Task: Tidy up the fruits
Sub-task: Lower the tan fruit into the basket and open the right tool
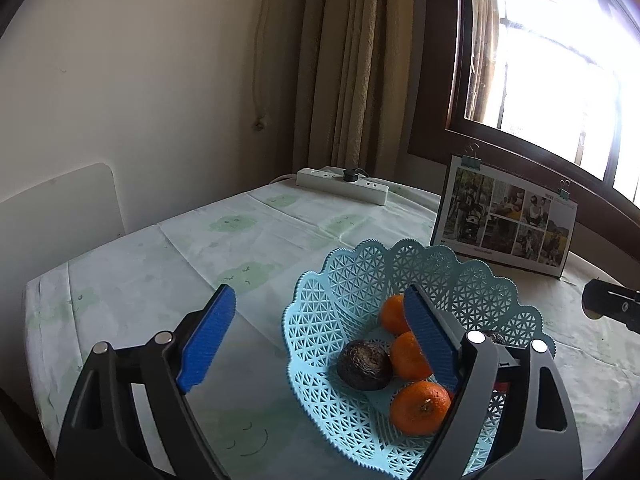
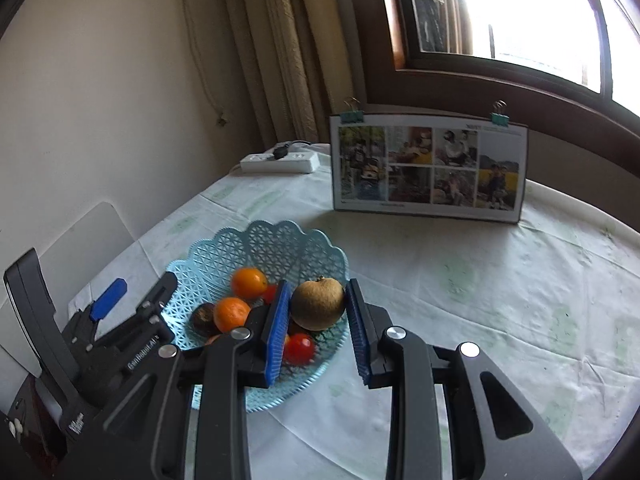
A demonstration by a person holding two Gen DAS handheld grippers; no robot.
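The right tongs [image 2: 318,308] clench a brownish round fruit [image 2: 318,303] above the blue lattice basket [image 2: 280,244] on the table [image 2: 480,300]. The left tongs [image 1: 320,340] gape wide, 1 pad over the basket, which holds 3 oranges [image 1: 420,408] and a dark fruit [image 1: 364,365].

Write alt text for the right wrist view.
The right gripper holds a brownish round fruit between blue pads above a light blue lattice basket containing oranges and small red fruits. A photo calendar stands behind on the tablecloth.
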